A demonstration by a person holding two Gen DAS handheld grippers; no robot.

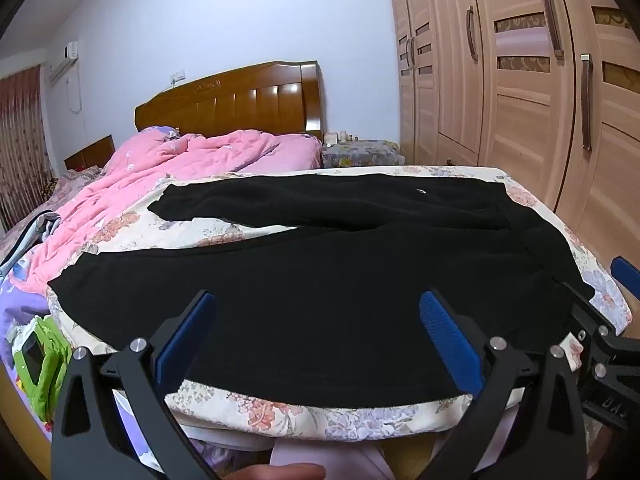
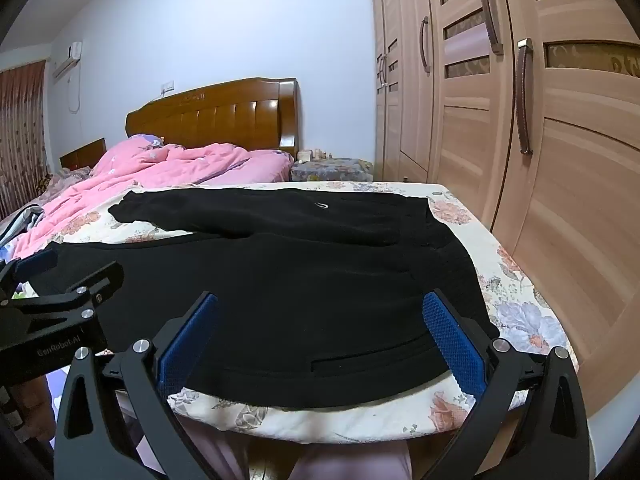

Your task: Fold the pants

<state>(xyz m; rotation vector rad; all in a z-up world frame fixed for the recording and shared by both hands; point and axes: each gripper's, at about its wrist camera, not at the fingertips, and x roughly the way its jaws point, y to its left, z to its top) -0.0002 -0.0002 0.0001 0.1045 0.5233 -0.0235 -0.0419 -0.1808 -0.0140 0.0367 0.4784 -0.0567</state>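
Two grippers poised above black pants on a bed.

Both the left gripper (image 1: 316,312) and the right gripper (image 2: 320,312) stood with jaws spread wide and nothing between them, tilted down over the near edge of the pants (image 1: 320,300). The pants lay flat on a floral sheet (image 1: 320,420), one leg nearest the grippers, the other beyond it, waistband toward the wardrobe (image 2: 540,140). A pink quilt (image 1: 160,176) lay bunched before the wooden headboard (image 1: 240,100).
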